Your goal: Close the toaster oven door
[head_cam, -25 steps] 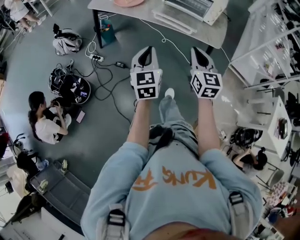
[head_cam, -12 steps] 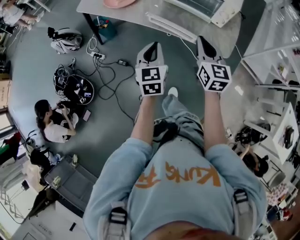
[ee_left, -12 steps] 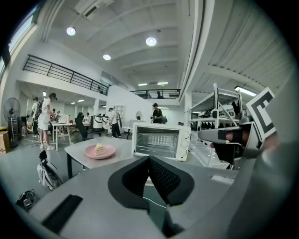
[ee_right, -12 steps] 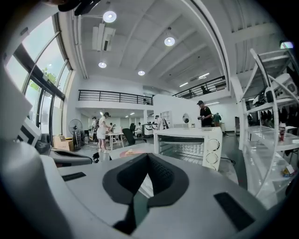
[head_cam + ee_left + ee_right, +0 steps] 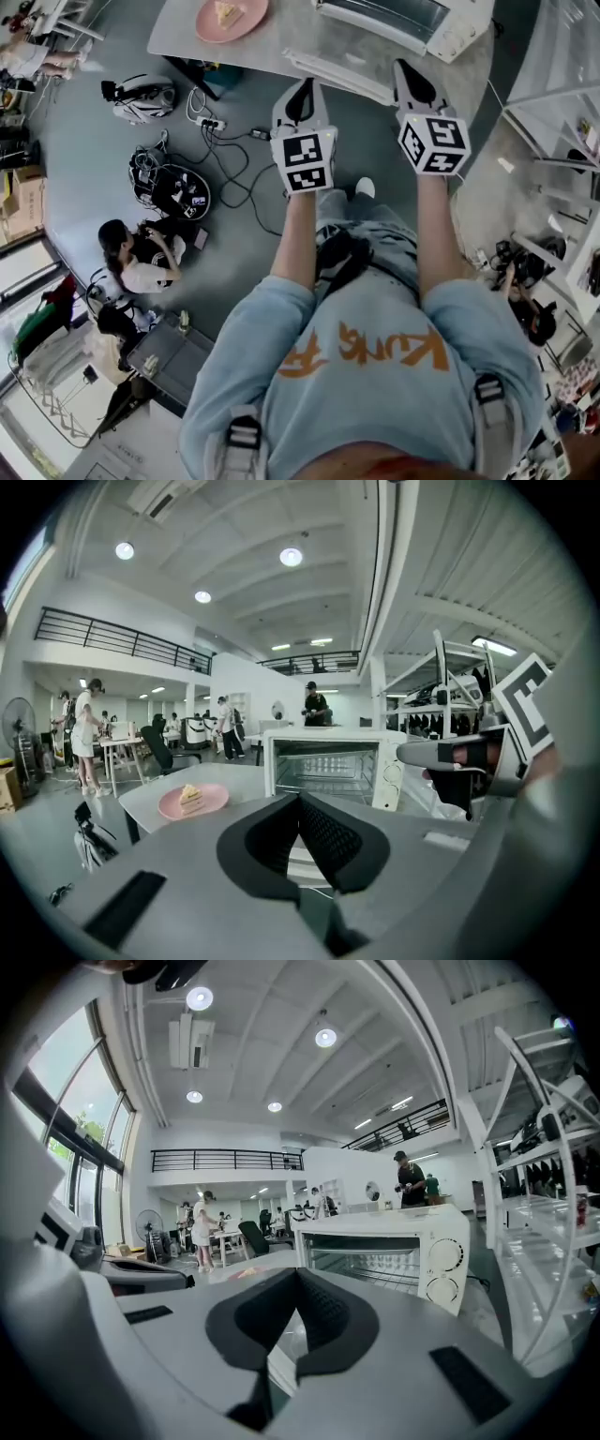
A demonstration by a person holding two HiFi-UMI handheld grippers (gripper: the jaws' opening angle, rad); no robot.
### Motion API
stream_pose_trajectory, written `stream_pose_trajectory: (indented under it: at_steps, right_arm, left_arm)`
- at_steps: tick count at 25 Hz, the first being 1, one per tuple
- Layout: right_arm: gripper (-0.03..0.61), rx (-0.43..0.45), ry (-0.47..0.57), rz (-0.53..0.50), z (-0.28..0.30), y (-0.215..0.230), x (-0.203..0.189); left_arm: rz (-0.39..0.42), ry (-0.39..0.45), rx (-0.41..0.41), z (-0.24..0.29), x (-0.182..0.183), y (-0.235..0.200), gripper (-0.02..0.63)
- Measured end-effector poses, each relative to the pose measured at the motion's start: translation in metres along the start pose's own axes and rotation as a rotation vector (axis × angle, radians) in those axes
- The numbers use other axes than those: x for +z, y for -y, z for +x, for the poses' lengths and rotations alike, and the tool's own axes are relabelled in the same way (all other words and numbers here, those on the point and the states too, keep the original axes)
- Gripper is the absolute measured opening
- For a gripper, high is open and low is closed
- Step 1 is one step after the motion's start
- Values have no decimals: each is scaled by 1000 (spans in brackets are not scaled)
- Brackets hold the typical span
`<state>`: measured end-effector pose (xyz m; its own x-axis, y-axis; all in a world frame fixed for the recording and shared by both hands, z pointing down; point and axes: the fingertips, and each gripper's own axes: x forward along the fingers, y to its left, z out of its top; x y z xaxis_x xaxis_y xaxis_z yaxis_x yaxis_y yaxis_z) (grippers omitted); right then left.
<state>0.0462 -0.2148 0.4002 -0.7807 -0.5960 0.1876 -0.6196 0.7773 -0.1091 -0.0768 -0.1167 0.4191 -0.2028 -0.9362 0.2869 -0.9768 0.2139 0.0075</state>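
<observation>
White toaster oven (image 5: 441, 23) sits at the top edge of the head view, right of centre, on a grey table (image 5: 187, 42). Its door (image 5: 342, 66) is down, folded out flat toward the person. The cavity is open and the wire rack (image 5: 323, 778) shows in both gripper views. Two knobs (image 5: 450, 1269) are on the oven's right-hand panel.

Left gripper (image 5: 302, 89): centre of the head view, held in the air and pointing at the table edge. Fingers (image 5: 323, 841) are pressed together, tips meeting, nothing between them. Its own view looks straight into the oven opening, with the oven ahead and apart from the tips.

Right gripper (image 5: 405, 67): just right of the left one and a bit higher in the frame. In the head view its tip overlaps the door's right end. Its own view shows the oven ahead with a gap, no contact. Fingers (image 5: 323, 1316) are closed on each other, also empty.

Both are held out on bare forearms. The marker cubes face the head camera.

Other stuff: pink plate (image 5: 230, 17) with a cake slice (image 5: 225, 11) at upper left on the same table, well apart from the oven. On the floor at left are a power strip with cables (image 5: 211, 122), a bag (image 5: 141, 94) and a person sitting (image 5: 141, 262). White shelving rack (image 5: 562, 84) runs along the right edge. More people stand in the background of the gripper views.
</observation>
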Motion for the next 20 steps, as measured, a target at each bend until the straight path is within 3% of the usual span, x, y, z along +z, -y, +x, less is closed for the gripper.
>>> stream_pose_trajectory:
  at_steps: [5, 10, 20]
  right_arm:
    - [-2, -45, -49, 9, 11, 16, -16]
    - [-2, -111, -29, 15, 27, 38, -2]
    - [-2, -165, -136, 31, 40, 20, -57]
  left_arm:
    - [-8, -35, -50, 34, -7, -2, 2]
    - [21, -31, -117, 67, 6, -2, 2]
    - [37, -152, -221, 91, -45, -14, 2]
